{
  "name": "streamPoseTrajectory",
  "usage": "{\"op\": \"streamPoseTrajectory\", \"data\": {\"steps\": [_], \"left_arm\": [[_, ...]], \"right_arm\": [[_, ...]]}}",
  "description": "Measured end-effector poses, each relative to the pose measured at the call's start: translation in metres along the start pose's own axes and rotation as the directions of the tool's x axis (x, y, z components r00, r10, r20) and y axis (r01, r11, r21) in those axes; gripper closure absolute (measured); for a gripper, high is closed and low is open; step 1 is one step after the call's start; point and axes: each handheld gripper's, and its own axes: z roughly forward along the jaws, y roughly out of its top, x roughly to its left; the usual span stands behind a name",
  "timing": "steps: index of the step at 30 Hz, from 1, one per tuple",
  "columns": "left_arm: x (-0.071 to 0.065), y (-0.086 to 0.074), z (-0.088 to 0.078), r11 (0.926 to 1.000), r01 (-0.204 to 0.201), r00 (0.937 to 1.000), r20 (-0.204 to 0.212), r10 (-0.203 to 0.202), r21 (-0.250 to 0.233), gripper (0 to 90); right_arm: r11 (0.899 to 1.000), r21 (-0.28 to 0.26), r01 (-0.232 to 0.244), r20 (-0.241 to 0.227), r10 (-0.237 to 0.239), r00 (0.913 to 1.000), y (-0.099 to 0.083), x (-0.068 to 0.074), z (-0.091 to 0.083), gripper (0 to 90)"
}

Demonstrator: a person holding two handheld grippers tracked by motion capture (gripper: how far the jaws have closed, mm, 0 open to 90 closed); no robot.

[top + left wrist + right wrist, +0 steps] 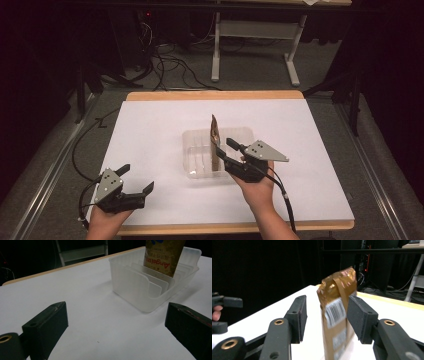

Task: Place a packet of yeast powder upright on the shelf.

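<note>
Brown packet [336, 315] between parted right gripper [325, 315] jaws

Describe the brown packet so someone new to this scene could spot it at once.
On the white table top sits a clear plastic slotted tray. The flat brown foil packet stands upright on edge in a slot at its right end, between the open right gripper fingers. It is the scene's one brown thing, barcoded.

White table top [150, 150], black cables [170, 65] on floor, white desk frame [255, 30].

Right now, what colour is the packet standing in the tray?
Golden brown packet, clearest in the right gripper view.
</note>
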Motion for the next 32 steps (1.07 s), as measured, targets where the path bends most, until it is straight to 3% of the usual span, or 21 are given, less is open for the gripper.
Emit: {"op": "streamPoseTrajectory", "data": {"steps": [6,12,17,20,22,25,29,32], "left_arm": [[-0.001,-0.001,0.002,0.9999,-0.002,1.0,-0.001,0.002,0.013,5.4],[-0.002,-0.002,0.004,0.9997,0.0,1.0,-0.004,0.0,0.023,5.5],[-0.003,-0.004,0.008,0.9991,-0.001,1.0,-0.001,0.001,0.041,5.5],[-0.005,-0.004,0.01,0.9985,-0.004,1.0,0.002,0.004,0.055,5.5],[-0.006,-0.004,0.012,0.9984,-0.005,1.0,0.003,0.005,0.057,5.5],[-0.008,-0.003,0.013,0.998,-0.008,1.0,0.003,0.008,0.062,5.5],[-0.01,-0.003,0.01,0.9983,-0.017,0.9999,0.003,0.017,0.055,5.5],[-0.008,-0.003,0.008,0.9987,-0.012,0.9999,0.003,0.012,0.049,5.5]], "right_arm": [[1.0,0.028,0.011,0.027,-0.012,0.9996,-0.002,-0.017,-0.03,49.7],[0.996,0.092,0.021,0.116,-0.032,0.9927,-0.015,-0.056,-0.063,46.2],[0.988,0.153,-0.016,0.213,-0.018,0.9769,-0.036,-0.1,-0.097,37.8],[0.981,0.193,-0.026,0.285,-0.03,0.958,-0.053,-0.124,-0.116,37.1],[0.979,0.189,-0.078,0.301,0.018,0.9533,-0.057,-0.135,-0.124,36.2],[0.983,0.158,-0.09,0.307,0.038,0.951,-0.057,-0.138,-0.127,36.6],[0.979,0.19,-0.079,0.295,0.02,0.9554,-0.061,-0.136,-0.121,37.2],[0.975,0.193,-0.105,0.299,0.043,0.9532,-0.063,-0.139,-0.12,35.4]]}}
